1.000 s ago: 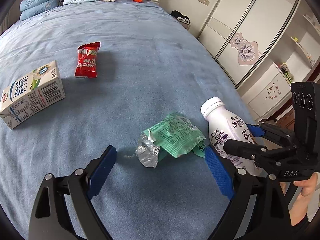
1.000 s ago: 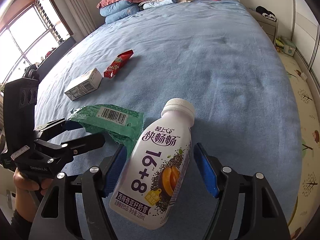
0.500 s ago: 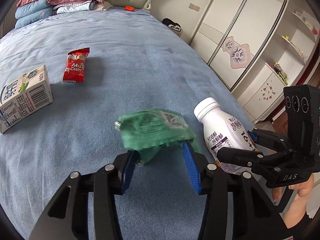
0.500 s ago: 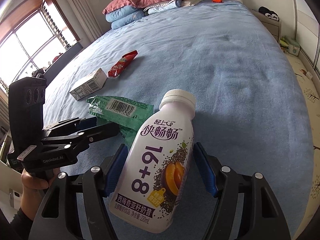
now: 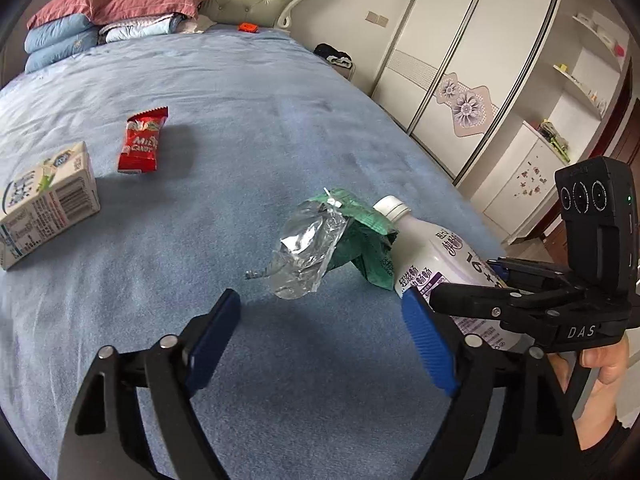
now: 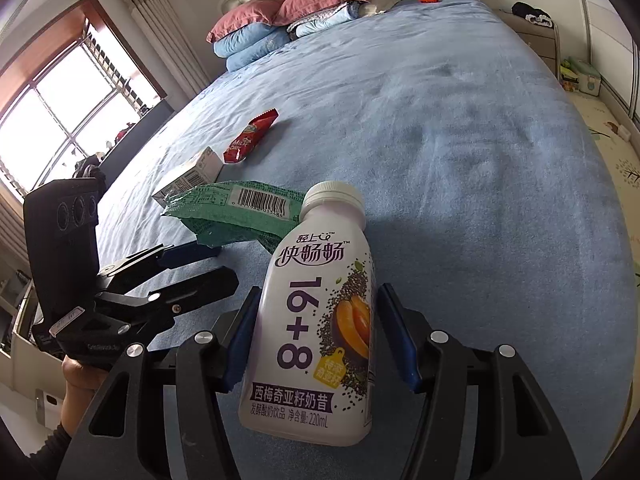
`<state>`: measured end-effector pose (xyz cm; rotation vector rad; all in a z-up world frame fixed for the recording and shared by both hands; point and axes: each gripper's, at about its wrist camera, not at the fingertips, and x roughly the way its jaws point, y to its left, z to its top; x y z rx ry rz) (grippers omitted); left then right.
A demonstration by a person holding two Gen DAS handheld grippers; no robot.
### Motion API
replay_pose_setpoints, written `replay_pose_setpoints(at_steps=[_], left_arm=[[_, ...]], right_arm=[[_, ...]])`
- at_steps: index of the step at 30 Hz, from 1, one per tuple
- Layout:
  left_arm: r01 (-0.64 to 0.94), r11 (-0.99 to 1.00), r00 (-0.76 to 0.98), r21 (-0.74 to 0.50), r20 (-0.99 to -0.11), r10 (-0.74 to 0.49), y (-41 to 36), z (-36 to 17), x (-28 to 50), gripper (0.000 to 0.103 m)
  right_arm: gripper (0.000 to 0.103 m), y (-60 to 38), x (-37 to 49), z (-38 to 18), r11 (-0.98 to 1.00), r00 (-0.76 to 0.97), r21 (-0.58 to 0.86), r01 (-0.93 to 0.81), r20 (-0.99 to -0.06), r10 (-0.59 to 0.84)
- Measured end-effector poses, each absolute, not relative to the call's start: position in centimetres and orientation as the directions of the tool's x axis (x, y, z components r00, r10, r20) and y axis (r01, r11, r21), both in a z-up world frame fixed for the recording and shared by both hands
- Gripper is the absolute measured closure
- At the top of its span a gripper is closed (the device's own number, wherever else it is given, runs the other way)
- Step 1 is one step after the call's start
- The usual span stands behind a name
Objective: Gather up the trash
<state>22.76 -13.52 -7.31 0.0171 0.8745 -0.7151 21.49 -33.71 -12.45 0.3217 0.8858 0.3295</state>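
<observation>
blue bedding covers a wide bed (image 5: 248,92) that fills both views, with pink and blue pillows (image 5: 92,20) stacked against a tufted headboard at the far end and white wardrobe doors (image 5: 472,60) along the right wall. going left to right in the left wrist view, a small milk carton (image 5: 48,196) lies on its side near the left edge, and a red candy wrapper (image 5: 142,140) lies a little beyond it, apart from it. near the middle sits a crumpled green and silver snack bag (image 5: 324,240), its foil inside turned toward the camera. the left gripper (image 5: 320,324) has its jaws opening wide; the bag lies just ahead of the blue pads (image 5: 428,336), not between them, and nothing is held. just right of the bag, touching or nearly touching it, is a white yogurt drink bottle (image 5: 436,264) with a white cap. the right gripper (image 6: 316,328) has this bottle between its fingers, and the jaws are closing. in the right wrist view the left pad looks to be against the bottle's side, while a narrow gap shows at the right pad, so i cannot tell whether the grip is firm. the bottle's base looks lifted off the bedding. a hand (image 5: 608,364) holds the right gripper's handle at the far right, and a window (image 6: 60,96) shows at the left of the right wrist view.
</observation>
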Motion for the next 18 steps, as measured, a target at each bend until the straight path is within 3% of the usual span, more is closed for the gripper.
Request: replay_pose_setpoints(at_steps=[8, 12, 13, 15, 18], left_arm=[[0.594, 0.797, 0.521, -0.108, -0.704, -0.484, -14.5, -6.2, 23.8, 0.015], [0.651, 0.748, 0.481, -0.125, -0.695, -0.534, -15.2, -6.1, 24.4, 0.017], [0.663, 0.736, 0.467, -0.138, -0.691, -0.551, -15.4, -6.1, 24.5, 0.02], [0.684, 0.708, 0.428, -0.174, -0.69, -0.583, -15.7, -6.2, 24.9, 0.043], [0.699, 0.686, 0.4, -0.202, -0.685, -0.609, -16.0, -6.2, 25.2, 0.047]], right_arm=[[0.046, -33.9, 21.6, -12.5, 0.898, 0.583, 0.414, -0.15, -0.697, 0.418], [0.046, -33.9, 21.7, -12.6, 0.897, 0.579, 0.415, -0.152, -0.698, 0.421], [0.046, -33.9, 21.7, -12.6, 0.897, 0.578, 0.416, -0.153, -0.698, 0.422], [0.046, -33.9, 21.6, -12.6, 0.896, 0.576, 0.416, -0.154, -0.699, 0.424], [0.046, -33.9, 21.7, -12.7, 0.897, 0.574, 0.415, -0.155, -0.701, 0.423]])
